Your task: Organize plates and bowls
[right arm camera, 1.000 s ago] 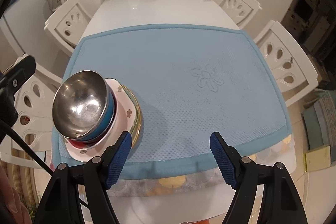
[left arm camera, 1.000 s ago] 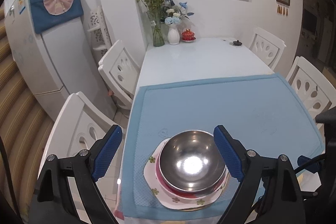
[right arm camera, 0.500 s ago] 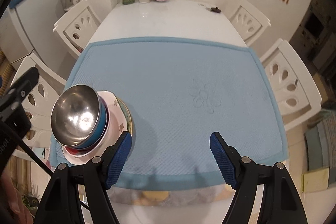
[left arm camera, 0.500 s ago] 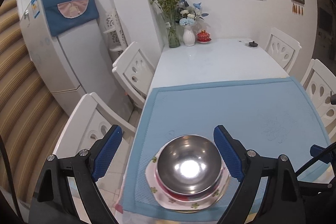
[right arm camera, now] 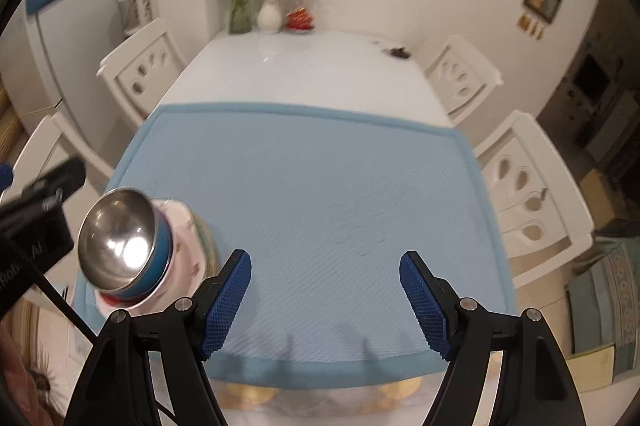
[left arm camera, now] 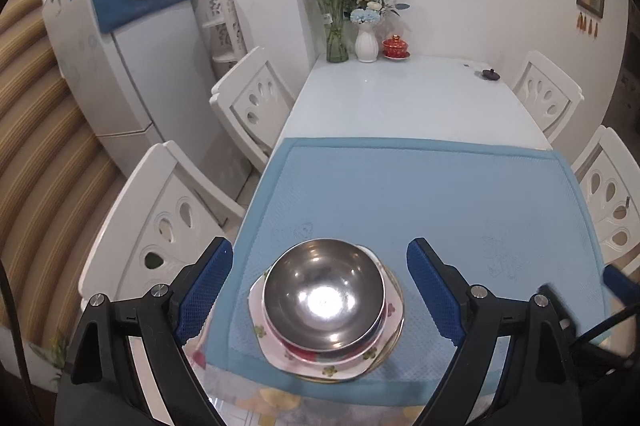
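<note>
Your shiny round steel bowl (left arm camera: 324, 300) tops a stack on the floral white plate (left arm camera: 332, 366), near-left corner of the light blue mat (right arm camera: 304, 186). Your left gripper (left arm camera: 320, 290) hovers released above it; your right gripper (right arm camera: 325, 300) is released over bare mat.

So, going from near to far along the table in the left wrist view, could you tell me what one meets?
Steel bowl atop the stacked dishes → bare blue mat → white tabletop → white vase at the wall.

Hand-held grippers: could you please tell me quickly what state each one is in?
Left hand-held gripper: open, above the steel bowl, holding nothing.
Right hand-held gripper: open, empty.
</note>
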